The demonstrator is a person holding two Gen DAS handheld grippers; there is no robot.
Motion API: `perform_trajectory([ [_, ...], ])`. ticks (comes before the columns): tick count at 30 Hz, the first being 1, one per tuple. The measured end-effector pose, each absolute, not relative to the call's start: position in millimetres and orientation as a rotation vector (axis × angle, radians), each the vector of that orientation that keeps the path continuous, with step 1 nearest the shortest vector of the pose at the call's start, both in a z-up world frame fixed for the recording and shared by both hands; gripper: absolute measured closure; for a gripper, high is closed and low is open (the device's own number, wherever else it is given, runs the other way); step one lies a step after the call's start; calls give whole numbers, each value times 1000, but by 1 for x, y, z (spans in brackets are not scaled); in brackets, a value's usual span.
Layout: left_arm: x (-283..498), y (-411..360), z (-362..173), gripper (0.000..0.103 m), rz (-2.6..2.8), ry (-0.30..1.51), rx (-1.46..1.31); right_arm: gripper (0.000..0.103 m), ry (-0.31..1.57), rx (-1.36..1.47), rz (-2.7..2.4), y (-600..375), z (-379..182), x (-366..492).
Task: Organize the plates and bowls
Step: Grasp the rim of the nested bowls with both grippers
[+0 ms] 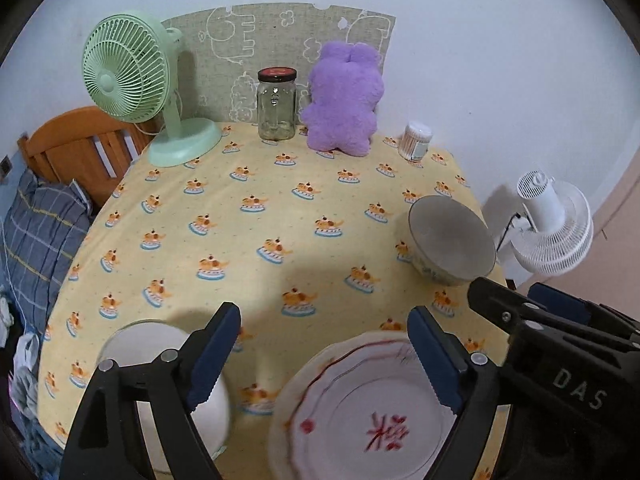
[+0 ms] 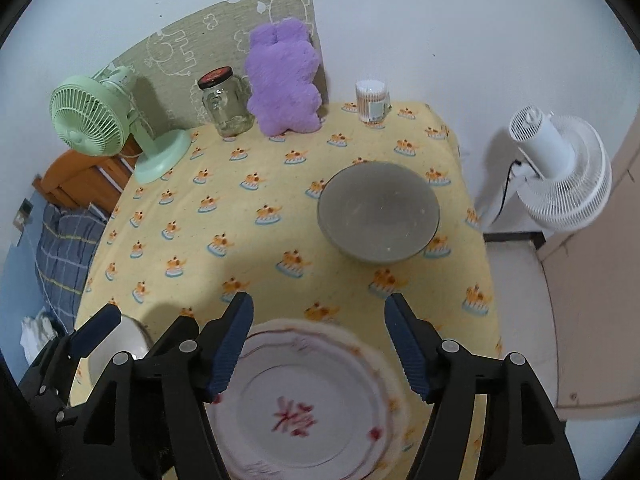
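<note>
Above the plate, left tongs and right tongs gape wide, gripping nothing.

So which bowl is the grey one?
The grey bowl is the big one sitting alone further back on the right of the table. The other bowl is white and sits at the front left, beside the plate.
</note>
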State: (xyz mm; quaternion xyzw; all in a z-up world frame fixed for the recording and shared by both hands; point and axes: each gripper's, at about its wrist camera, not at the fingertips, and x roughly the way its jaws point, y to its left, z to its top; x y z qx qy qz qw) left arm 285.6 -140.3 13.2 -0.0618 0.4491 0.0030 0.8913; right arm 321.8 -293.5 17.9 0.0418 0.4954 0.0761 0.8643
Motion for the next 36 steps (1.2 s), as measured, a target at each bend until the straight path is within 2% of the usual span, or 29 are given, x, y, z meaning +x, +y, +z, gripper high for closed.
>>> perform_trajectory([
  [17,369,-215,-9,22,18,959,-30,32,1066,49,155,-359,-10,408],
  [21,393,-226,-23,32,17,1011,-61,32,1077,55,138,-371,-24,429],
  [24,408,-233,-32,35,21,1024,-56,32,1085,63,131,-377,-34,442],
  [26,415,-239,-37,37,13,1028,-46,38,1090,73,132,-380,-40,449],
  [34,435,-253,-56,57,8,1051,-41,58,1116,106,139,-384,-58,466],
  [36,438,-254,-61,60,9,1061,-39,68,1124,113,151,-383,-62,469],
])
